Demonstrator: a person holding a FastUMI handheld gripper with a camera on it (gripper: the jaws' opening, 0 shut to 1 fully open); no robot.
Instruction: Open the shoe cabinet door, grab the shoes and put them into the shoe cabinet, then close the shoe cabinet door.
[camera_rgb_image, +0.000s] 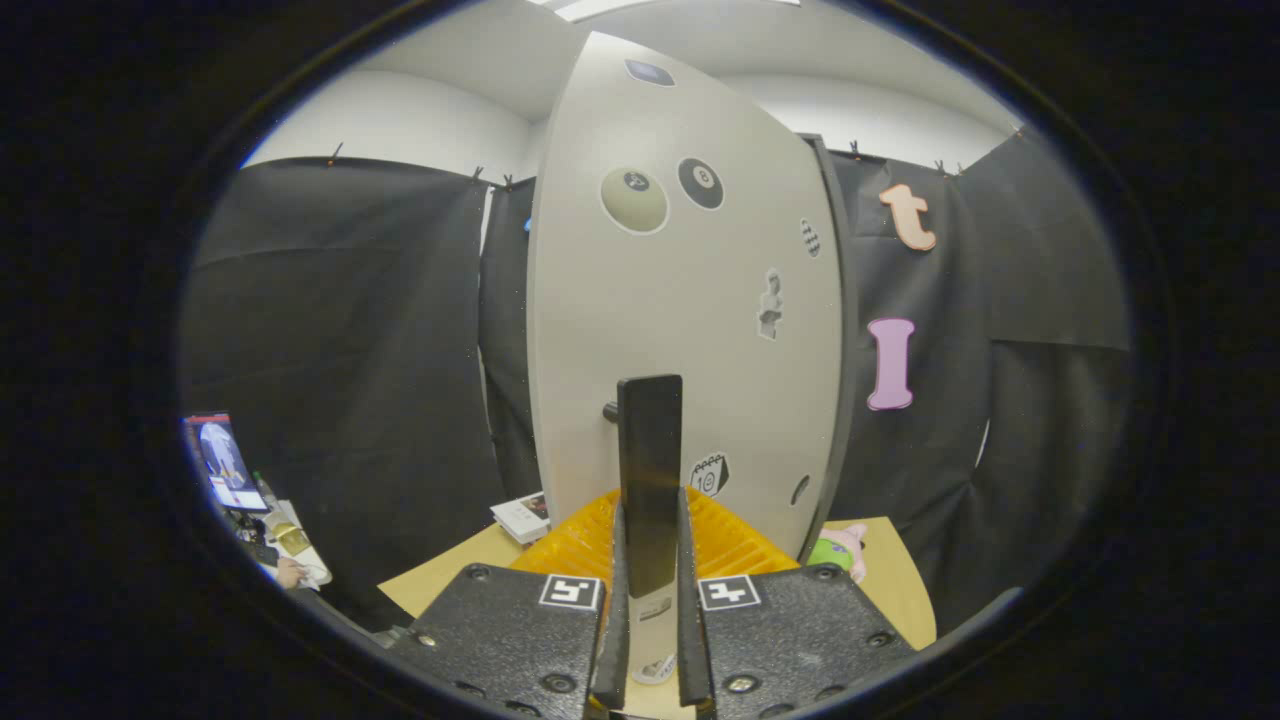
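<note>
black cloth walls all round and a light wooden surface (450, 570) down below, that's the booth. right in the middle stands the shoe cabinet door (680, 330), pale grey with a few stickers, looking like it's swung partway out toward the camera. the gripper (650, 560) has its jaws narrow and pressed on both sides of the door's black handle (650, 470), a flat upright bar that runs up from between them. so i'd say we're in the opening step, not yet on the shoes. just under the door there's an orange ribbed tray (590, 535), a small white booklet (522, 517) left of it and a green and pink soft toy (840, 548) to the right. can't see any shoes. next move probably wants a steady pull along the door's arc without letting the handle slip, then letting go.
</note>
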